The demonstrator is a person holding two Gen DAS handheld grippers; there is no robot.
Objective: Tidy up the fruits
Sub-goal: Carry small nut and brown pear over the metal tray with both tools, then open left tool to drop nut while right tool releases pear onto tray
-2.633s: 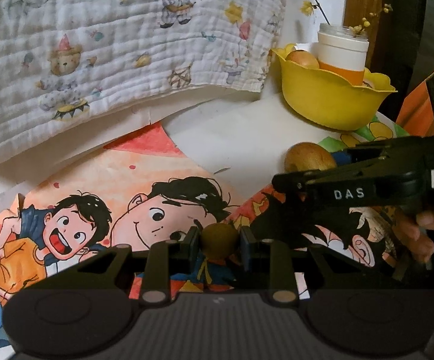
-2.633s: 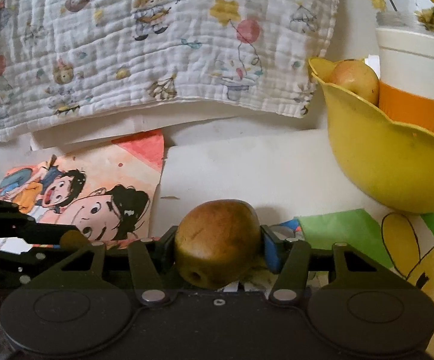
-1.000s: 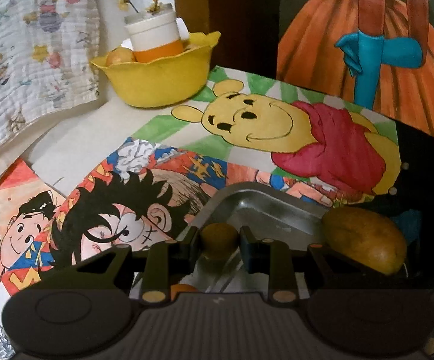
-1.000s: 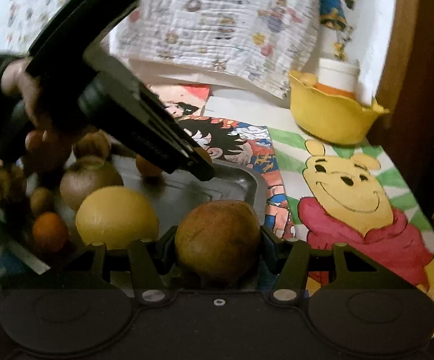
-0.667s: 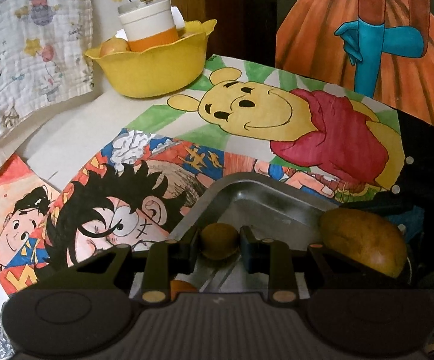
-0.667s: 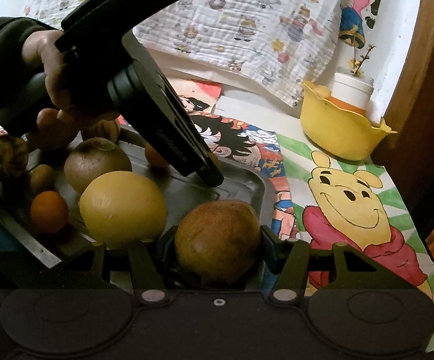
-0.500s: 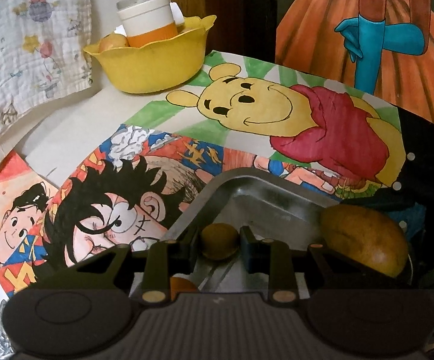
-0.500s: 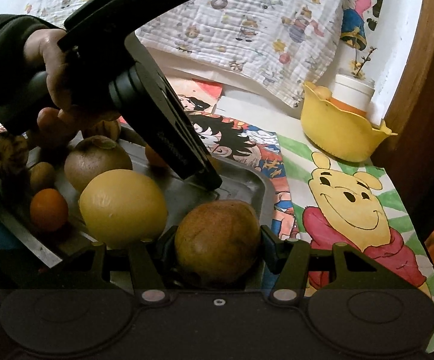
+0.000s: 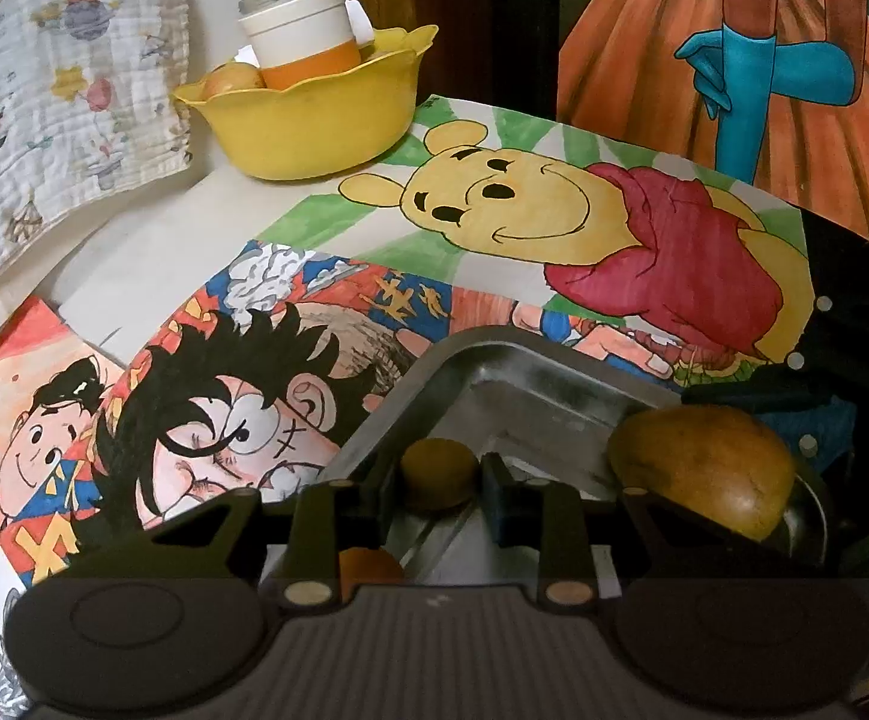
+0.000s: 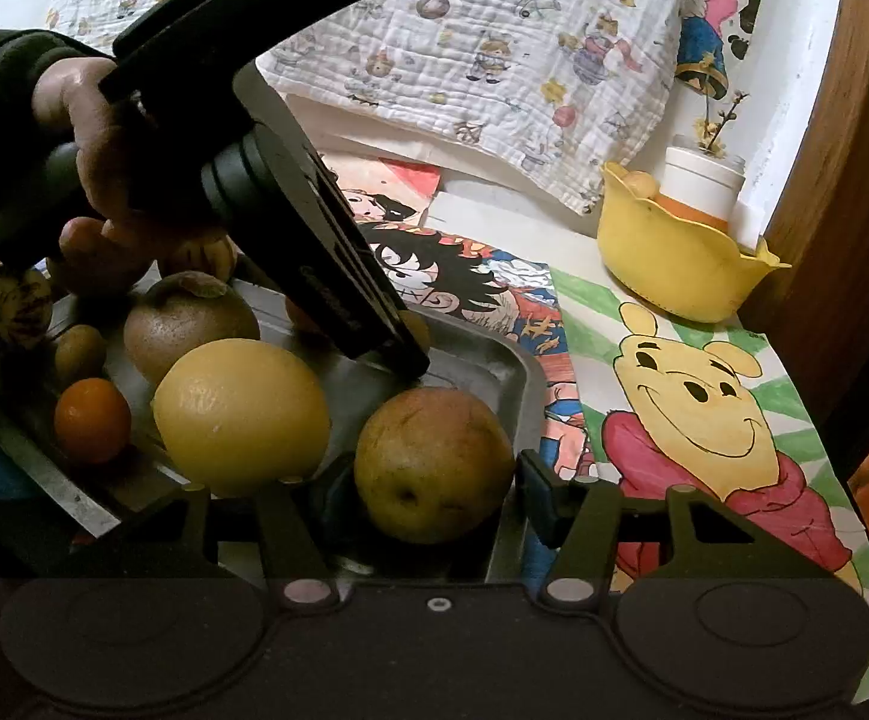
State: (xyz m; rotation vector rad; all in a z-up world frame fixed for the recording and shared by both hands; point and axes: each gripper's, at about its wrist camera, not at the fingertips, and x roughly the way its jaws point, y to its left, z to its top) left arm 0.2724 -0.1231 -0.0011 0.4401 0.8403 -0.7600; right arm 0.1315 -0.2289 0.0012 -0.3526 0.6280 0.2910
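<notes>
1. The left gripper (image 9: 440, 483) is closed on a small round brown fruit (image 9: 439, 473), low in the centre of its view, above a corner of the metal tray (image 9: 530, 384); the fruit is near-spherical, with no clear long axis.
2. The right gripper (image 10: 431, 495) stands open: a gap shows between its right finger (image 10: 539, 489) and the russet pear-like fruit (image 10: 432, 463), which rests in the tray's near corner at lower centre, its dimpled end facing the camera.
3. From the left wrist that fruit (image 9: 701, 471) lies at lower right, long axis running left to right.
4. In the tray, at left of the right wrist view, I count one large yellow citrus (image 10: 241, 414), one brown fruit (image 10: 189, 321), one small orange (image 10: 92, 420) and one small greenish-brown fruit (image 10: 79, 351); more sit behind the left hand (image 10: 95, 138), too hidden to count.
5. The table is covered with cartoon drawings, among them a yellow bear in a red shirt (image 9: 584, 222).
6. One yellow bowl (image 9: 308, 120) at upper left holds a white-and-orange cup (image 9: 299, 36) and one pale fruit (image 9: 233, 79).
7. A printed white cloth (image 10: 482, 48) hangs behind.
</notes>
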